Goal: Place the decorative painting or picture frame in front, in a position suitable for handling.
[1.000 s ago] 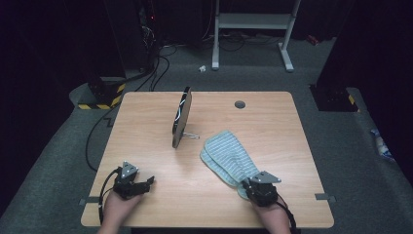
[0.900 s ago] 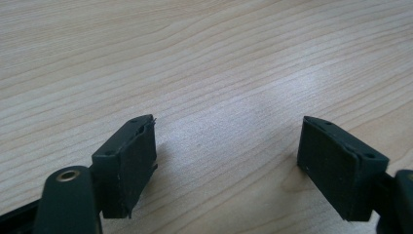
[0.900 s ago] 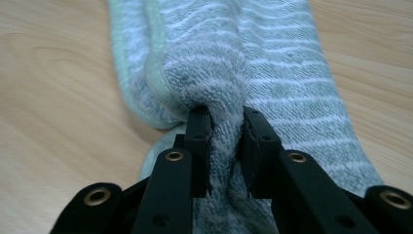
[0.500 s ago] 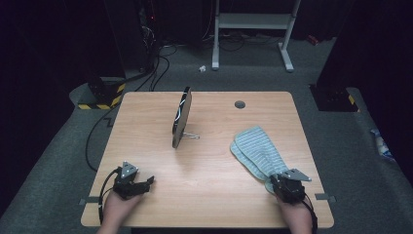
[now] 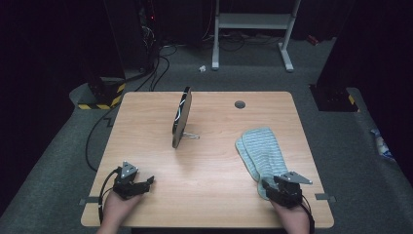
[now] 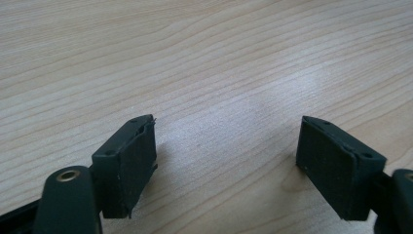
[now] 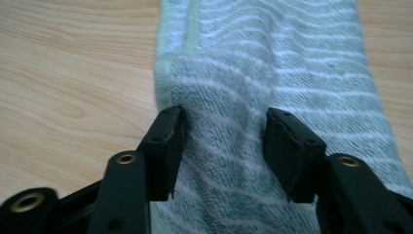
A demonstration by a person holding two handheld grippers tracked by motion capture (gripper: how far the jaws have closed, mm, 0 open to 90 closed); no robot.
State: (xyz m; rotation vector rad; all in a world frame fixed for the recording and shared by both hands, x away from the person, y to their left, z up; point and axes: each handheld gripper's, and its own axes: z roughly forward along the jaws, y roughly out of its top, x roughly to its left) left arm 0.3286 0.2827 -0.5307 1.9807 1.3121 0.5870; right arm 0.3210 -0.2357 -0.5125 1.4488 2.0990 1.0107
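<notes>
The right gripper (image 5: 269,187), jaws just opening, is letting go of the striped towel (image 5: 260,153) now lying at the table's (image 5: 214,161) right edge, while the left gripper (image 5: 146,183) is waiting spread and empty.

Striped pale-green towel (image 5: 261,152), folded lengthwise, flat on table's right side, near end by front edge.

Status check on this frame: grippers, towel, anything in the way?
Right gripper jaws just opening, striped towel between them, unpinched. Left gripper open over bare table. Standing mirror well clear.
</notes>
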